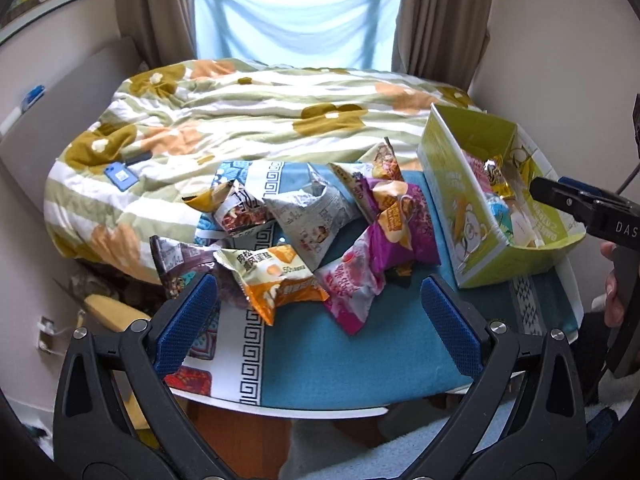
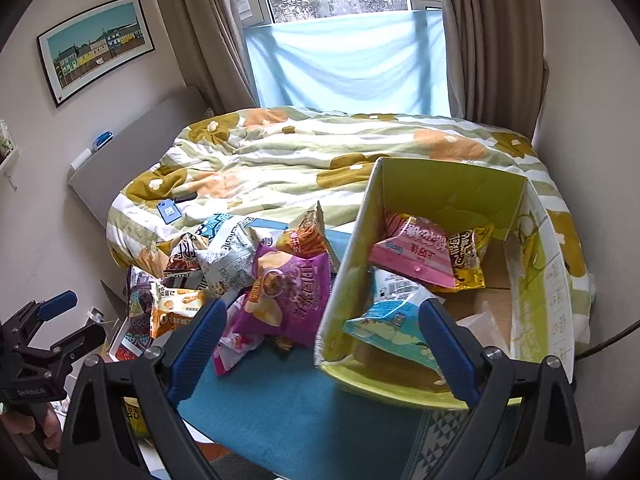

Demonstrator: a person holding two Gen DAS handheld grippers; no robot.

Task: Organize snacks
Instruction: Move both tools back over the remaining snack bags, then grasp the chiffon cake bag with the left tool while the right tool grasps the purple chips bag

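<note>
Several snack bags lie in a pile on a blue-clothed table [image 1: 320, 360]: an orange-and-white bag [image 1: 272, 280], a pink bag [image 1: 352, 284], a purple chip bag [image 1: 404, 224] [image 2: 292, 296], a grey bag [image 1: 308, 212]. A green cardboard box [image 1: 476, 216] [image 2: 400, 220] at the right holds a pink bag [image 2: 412, 256], a yellow-brown bag [image 2: 468, 256] and a light-blue bag [image 2: 384, 320]. My left gripper [image 1: 320, 304] is open and empty, just short of the pile. My right gripper [image 2: 320, 332] is open and empty, astride the box's near left wall.
A bed with a floral duvet [image 1: 260, 120] lies behind the table, a blue card [image 1: 120, 176] on it. A window with a blue cloth [image 2: 348, 64] and curtains is beyond. A framed picture [image 2: 96, 48] hangs on the left wall.
</note>
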